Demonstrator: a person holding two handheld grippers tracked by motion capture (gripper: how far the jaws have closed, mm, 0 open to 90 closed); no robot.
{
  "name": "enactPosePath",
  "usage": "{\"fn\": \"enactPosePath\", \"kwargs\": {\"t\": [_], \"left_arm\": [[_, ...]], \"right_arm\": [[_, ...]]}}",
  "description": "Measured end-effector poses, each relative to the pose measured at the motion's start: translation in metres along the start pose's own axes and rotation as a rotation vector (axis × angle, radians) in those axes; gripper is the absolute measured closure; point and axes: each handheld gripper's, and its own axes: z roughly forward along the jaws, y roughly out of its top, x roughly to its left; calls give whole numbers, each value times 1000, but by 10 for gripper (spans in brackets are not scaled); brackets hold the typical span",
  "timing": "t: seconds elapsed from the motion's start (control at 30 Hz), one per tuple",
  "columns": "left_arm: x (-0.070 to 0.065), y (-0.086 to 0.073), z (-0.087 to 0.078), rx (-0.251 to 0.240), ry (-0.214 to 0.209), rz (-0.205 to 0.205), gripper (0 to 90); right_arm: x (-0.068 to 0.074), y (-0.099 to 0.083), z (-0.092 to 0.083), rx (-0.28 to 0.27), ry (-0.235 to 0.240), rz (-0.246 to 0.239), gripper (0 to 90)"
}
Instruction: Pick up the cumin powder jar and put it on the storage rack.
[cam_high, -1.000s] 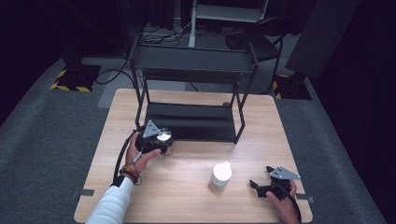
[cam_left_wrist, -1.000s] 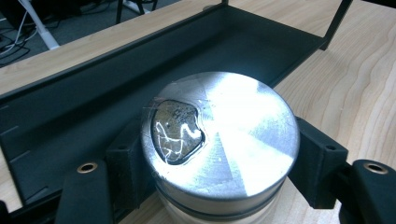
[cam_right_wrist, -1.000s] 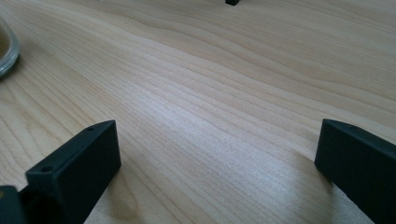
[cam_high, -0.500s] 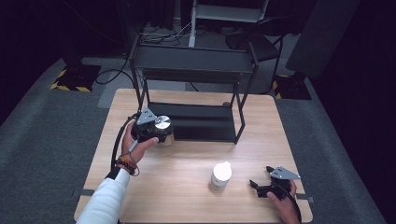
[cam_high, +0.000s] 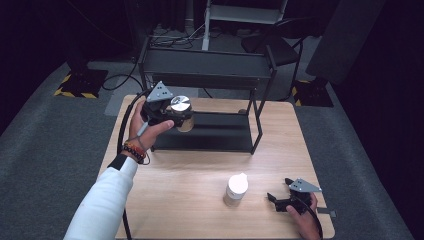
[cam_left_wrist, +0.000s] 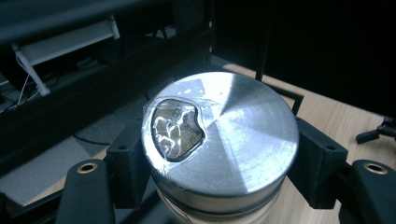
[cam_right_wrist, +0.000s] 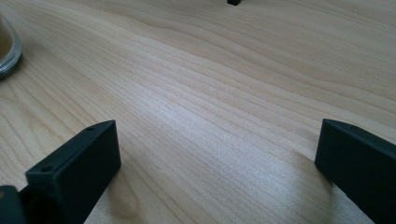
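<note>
Up at the left, the left gripper (cam_high: 176, 116) is clamped on a jar (cam_high: 181, 112) with a shiny metal lid (cam_left_wrist: 219, 133), one black jaw pressed against each side just under the lid's rim. The jar is held clear of the table (cam_high: 200, 175), in front of the black two-level rack (cam_high: 210, 70) and at about the height between its lower and upper shelf. From the left gripper view, the lid has a torn, crinkled foil patch (cam_left_wrist: 176, 128) on its near-left part, and the rack's dark bars stand just beyond the jar.

Down at the near right corner of the table, the right gripper (cam_high: 280, 199) lies low over the wood with its jaws spread wide apart and nothing between them; bare tabletop shows in the gap in the right gripper view. A second jar with a white cap (cam_high: 235, 189) stands upright on the table just to that gripper's left, near it but not touching. Its glass edge (cam_right_wrist: 9, 49) shows at the left border of the right gripper view, ahead of the left jaw.
</note>
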Motion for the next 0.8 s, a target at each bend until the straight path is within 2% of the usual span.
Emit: {"fn": "enactPosePath", "kwargs": {"t": [0.03,0.17,0.2,0.23,0.3,0.33,0.37,0.6,0.8], "left_arm": [[0,0,0,0,0,0,316],[4,25,-1,-14,-22,14,316],[4,25,-1,-14,-22,14,317],[5,37,-2,-19,-32,20,316],[5,42,-2,-22,-33,26,316],[6,53,-3,-24,-43,30,316],[6,53,-3,-24,-43,30,316],[12,90,-2,-15,-59,54,317],[14,111,-2,-12,-71,64,316]], "right_arm": [[0,0,0,0,0,0,0],[0,0,0,0,0,0,0],[0,0,0,0,0,-1,0],[0,0,0,0,0,0,0],[0,0,0,0,0,-1,0],[0,0,0,-1,0,0,0],[0,0,0,-1,0,0,0],[0,0,0,1,0,-1,1],[-1,0,0,1,3,-3,1]]}}
